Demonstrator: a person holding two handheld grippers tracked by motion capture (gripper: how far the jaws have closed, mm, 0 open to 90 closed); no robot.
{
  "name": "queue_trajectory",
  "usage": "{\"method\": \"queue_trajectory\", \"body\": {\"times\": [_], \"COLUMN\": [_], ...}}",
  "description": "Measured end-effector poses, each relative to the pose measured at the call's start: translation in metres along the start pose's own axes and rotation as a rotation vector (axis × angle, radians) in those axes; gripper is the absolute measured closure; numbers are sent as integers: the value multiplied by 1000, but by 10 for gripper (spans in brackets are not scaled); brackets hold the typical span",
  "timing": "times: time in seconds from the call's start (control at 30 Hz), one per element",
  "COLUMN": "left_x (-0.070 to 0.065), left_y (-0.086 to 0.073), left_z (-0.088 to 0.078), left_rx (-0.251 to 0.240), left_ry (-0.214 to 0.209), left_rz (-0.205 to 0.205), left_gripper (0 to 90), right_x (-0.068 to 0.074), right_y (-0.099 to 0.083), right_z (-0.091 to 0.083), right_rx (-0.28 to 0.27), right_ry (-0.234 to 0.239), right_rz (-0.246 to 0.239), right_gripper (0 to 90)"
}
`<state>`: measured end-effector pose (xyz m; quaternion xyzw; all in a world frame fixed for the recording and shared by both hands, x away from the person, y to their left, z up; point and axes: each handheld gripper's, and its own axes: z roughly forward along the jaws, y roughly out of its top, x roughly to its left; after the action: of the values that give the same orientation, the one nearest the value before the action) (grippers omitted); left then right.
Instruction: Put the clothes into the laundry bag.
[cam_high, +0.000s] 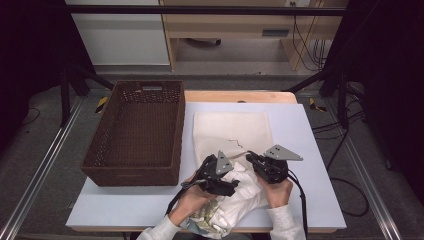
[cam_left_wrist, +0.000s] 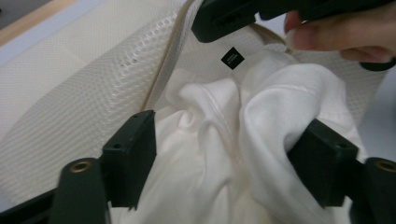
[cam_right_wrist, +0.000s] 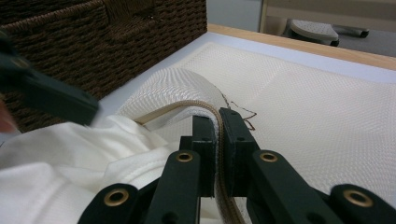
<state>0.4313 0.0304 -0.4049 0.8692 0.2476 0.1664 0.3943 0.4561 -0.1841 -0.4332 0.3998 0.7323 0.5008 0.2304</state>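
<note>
**High view.** Mesh laundry bag (cam_high: 232, 132) laid flat on bench (cam_high: 310, 150), just right of wicker basket (cam_high: 137, 132). Long axis runs away from the person; closed end at far side, zip opening at near side. White garment (cam_high: 240, 192) bunched at the mouth, mostly outside the bag, trailing over near bench edge. Left gripper (cam_high: 231, 186) set on the garment; right gripper (cam_high: 250, 157) at the bag's rim.

**Left gripper view.** Jaws stood well apart, either side of a garment fold (cam_left_wrist: 261, 121); pads not seen pressing, so read as released w/ cloth between. Garment's black label (cam_left_wrist: 232, 58) pointed toward bag mouth; collar end judged to lead in. Zip edge (cam_left_wrist: 170, 60) arched over the cloth.

**Right gripper view.** Jaws clenched on the zip edge (cam_right_wrist: 205, 109), rim lifted into an arch, opening held up. Drawstring or thread (cam_right_wrist: 245, 114) lying on the mesh beyond; which, can't be told. Basket wall (cam_right_wrist: 93, 42) close by at left.

**Risks (judged).**
- Garment released partway: bulk hangs off near bench edge, weight could drag it back out of the mouth.
- Rim held at one point only: opening could sag or slip if pushed hard, esp. w/ thin zip tape between pads.
- Re-grip on loose fold may catch mesh as well as cloth, so bag gets shoved away instead of filled.
- Cloth could snag on zip teeth.
</note>
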Motion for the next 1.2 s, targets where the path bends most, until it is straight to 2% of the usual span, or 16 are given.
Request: {"method": "queue_trajectory", "body": {"times": [0.1, 0.2, 0.33, 0.4, 0.43, 0.53, 0.6, 0.67, 0.7, 0.77, 0.83, 0.93, 1.03, 1.13, 1.17, 1.2], "left_x": [-2, -4, -1, 0, -1, -4, -8, -12, -13, -15, -15, -16, -18, -17, -16, -16], "left_y": [-4, -20, -44, -52, -53, -51, -50, -50, -50, -48, -43, -29, -12, 3, 4, 4], "left_z": [-21, -33, -24, -14, -11, -2, 0, 1, 1, 0, -5, -10, -7, 10, 18, 27], "left_rx": [-22, -21, 22, 9, 16, 43, 34, 22, 19, -1, -38, -90, -94, -40, -28, 8], "left_ry": [-5, 8, -35, -62, -58, -53, -35, 12, 19, 32, 26, 22, 35, 33, 35, 36], "left_rz": [-7, -14, -85, -119, -122, -123, -104, -80, -70, -53, -56, -49, -20, 14, 21, 30], "left_gripper": [180, 163, 160, 161, 161, 180, 291, 484, 573, 670, 737, 780, 780, 775, 768, 762], "right_x": [1, 2, 3, 3, 3, 4, 4, 5, 5, 6, 6, 8, 8, 7, 6, 6], "right_y": [0, 0, -1, -2, -2, -3, -3, -4, -4, -4, -4, -5, -4, -3, -3, -2], "right_z": [-1, -2, -2, -2, -1, -1, 0, 1, 1, 1, 2, 4, 3, 1, -1, -2], "right_rx": [3, 6, 11, 11, 14, 18, 17, 19, 19, 18, 20, 21, 15, -2, -8, -13], "right_ry": [1, -3, -2, -3, -3, -3, -1, 1, 1, 3, 5, 12, 14, 11, 12, 15], "right_rz": [1, -8, -10, -9, -8, -8, -6, -7, -7, -9, -8, -10, -6, -1, 4, 13], "right_gripper": [850, 847, 845, 844, 844, 845, 848, 850, 851, 852, 853, 854, 855, 855, 856, 856]}}
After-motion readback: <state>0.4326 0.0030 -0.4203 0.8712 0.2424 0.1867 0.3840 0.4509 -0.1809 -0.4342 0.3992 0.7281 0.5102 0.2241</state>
